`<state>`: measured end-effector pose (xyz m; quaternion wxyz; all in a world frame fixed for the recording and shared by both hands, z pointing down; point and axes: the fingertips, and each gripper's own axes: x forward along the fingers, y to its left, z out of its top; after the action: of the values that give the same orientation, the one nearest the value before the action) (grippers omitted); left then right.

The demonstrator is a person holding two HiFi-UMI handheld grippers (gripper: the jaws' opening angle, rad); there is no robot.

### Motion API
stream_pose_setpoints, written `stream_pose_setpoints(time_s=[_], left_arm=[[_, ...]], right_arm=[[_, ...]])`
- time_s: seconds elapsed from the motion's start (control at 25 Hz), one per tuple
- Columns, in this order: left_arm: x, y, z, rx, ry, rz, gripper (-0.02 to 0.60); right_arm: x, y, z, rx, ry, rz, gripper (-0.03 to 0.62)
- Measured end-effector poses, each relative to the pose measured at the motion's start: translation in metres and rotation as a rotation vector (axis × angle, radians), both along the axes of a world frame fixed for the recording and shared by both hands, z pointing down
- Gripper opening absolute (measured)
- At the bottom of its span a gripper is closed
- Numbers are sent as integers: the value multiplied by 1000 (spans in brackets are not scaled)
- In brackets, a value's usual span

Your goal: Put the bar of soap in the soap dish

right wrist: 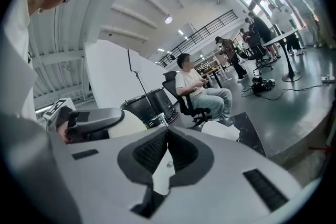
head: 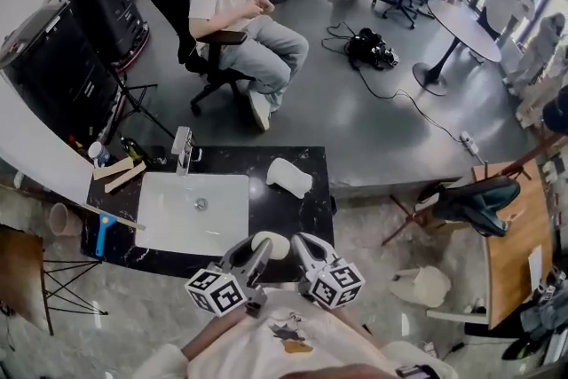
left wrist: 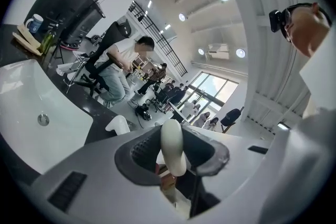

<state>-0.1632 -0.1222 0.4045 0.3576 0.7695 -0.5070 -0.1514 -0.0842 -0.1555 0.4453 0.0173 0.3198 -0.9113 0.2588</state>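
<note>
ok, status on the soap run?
Left gripper shut on bar of soap; right gripper shut, empty. Soap dish on counter right of sink, soap not in it. Nothing seen between them.

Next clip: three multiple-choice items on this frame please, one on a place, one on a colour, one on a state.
1. Where is the soap dish?
A. in the sink
B. on the counter, right of the sink
C. on the floor

2. What colour is the counter?
A. black
B. white
C. wood brown

3. What state is the bar of soap in?
A. lying in the soap dish
B. clamped in the left gripper jaws
C. lying in the sink

Answers:
1. B, the head view shows the dish on the counter beside the basin.
2. A, the top is dark around the white basin.
3. B, the left gripper view shows both jaws pressed on the bar.
</note>
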Motion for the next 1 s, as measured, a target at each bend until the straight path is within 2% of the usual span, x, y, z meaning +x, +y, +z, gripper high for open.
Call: stream_pose_setpoints(time_s=[0.12, 0.32, 0.6, 0.8, 1.0], left_arm=[[-9, -12, 1, 8, 8, 24, 129], [-23, -20, 2, 14, 20, 49, 129], [-38, -57, 5, 35, 13, 81, 129], [-45, -60, 14, -18, 22, 114, 129], [-49, -72, 22, -25, 1, 143, 129]], right_arm=[[-6, -9, -2, 14, 4, 28, 8], [-12, -16, 13, -40, 18, 62, 7], [-25, -48, 10, -13, 21, 106, 6], [-29, -41, 12, -47, 40, 139, 6], [-31, -46, 9, -23, 41, 159, 6]])
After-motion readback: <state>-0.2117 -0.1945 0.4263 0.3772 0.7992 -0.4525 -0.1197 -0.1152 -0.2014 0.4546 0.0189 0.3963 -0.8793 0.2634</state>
